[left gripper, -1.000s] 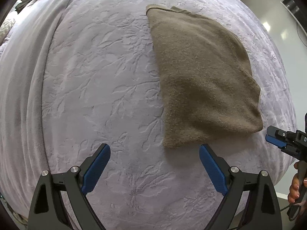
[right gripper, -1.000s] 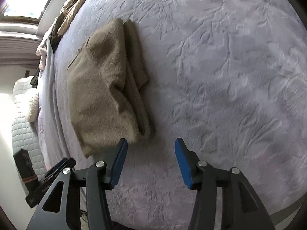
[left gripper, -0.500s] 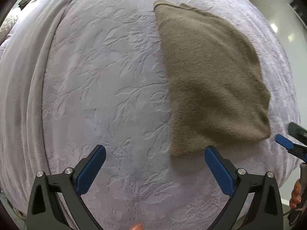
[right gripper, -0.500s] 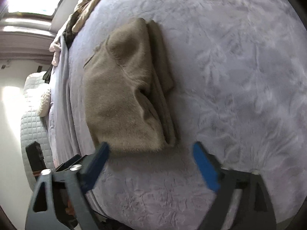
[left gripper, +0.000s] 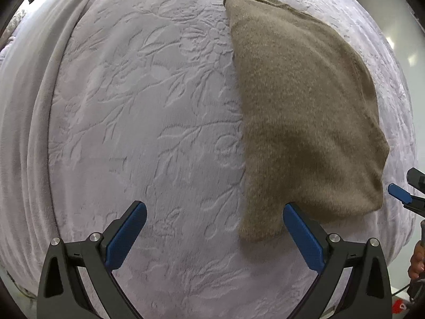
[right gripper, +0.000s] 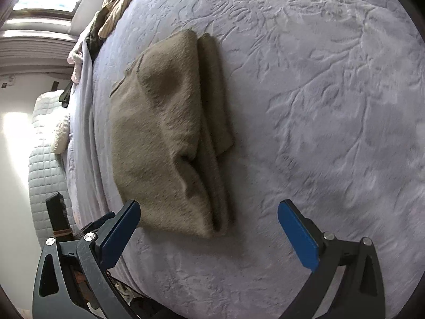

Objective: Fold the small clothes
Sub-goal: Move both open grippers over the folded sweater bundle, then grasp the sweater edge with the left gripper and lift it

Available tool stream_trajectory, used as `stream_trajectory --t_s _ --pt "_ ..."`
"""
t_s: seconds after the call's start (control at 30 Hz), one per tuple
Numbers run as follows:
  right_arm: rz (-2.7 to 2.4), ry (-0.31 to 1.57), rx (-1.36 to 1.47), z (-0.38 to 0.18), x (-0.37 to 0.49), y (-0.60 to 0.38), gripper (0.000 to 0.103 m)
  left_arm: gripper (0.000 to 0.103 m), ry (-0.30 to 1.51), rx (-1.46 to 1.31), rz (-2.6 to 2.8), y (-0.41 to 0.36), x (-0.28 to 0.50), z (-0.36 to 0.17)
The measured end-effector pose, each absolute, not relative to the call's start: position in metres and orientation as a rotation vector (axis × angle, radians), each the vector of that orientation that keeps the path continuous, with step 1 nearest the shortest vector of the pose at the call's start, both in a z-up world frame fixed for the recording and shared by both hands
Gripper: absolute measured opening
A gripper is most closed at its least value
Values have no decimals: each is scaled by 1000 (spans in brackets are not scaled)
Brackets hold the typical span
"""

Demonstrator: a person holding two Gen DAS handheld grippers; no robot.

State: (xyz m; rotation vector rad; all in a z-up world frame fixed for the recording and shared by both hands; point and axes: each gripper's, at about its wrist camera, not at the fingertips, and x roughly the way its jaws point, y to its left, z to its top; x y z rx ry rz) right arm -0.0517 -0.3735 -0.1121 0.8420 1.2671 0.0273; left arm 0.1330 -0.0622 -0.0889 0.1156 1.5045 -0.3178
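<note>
A folded brown knit garment (left gripper: 300, 111) lies on the lilac embossed bedspread (left gripper: 148, 122). My left gripper (left gripper: 215, 228) is open and empty, hovering just short of the garment's near left corner. In the right wrist view the garment (right gripper: 170, 138) shows its stacked folded layers. My right gripper (right gripper: 209, 228) is open wide and empty, its jaws straddling the garment's near end from just above. The right gripper's blue tip (left gripper: 398, 192) shows at the right edge of the left wrist view.
A smooth lilac blanket (left gripper: 29, 111) drapes along the bed's left side. A heap of other clothes (right gripper: 117, 8) lies at the far end of the bed. A quilted white headboard and a pillow (right gripper: 45, 143) stand beyond the bed edge.
My right gripper has opened from narrow to wide and moved in over the garment's near end. My left gripper has drawn slightly left, staying open.
</note>
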Motion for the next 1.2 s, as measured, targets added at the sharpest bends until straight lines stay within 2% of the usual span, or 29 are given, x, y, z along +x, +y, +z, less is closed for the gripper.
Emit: stream_trajectory --t_s 0.67,1.07,1.2 --pt "151 1273 807 -124 21 -396 103 103 1452 -11 -494 -111 210 -99" --pt "332 1242 901 -159 60 -413 103 103 1505 -87 -699 -150 209 -129" --pt "409 1236 912 -165 78 -410 103 103 1467 -97 -723 -169 214 -123"
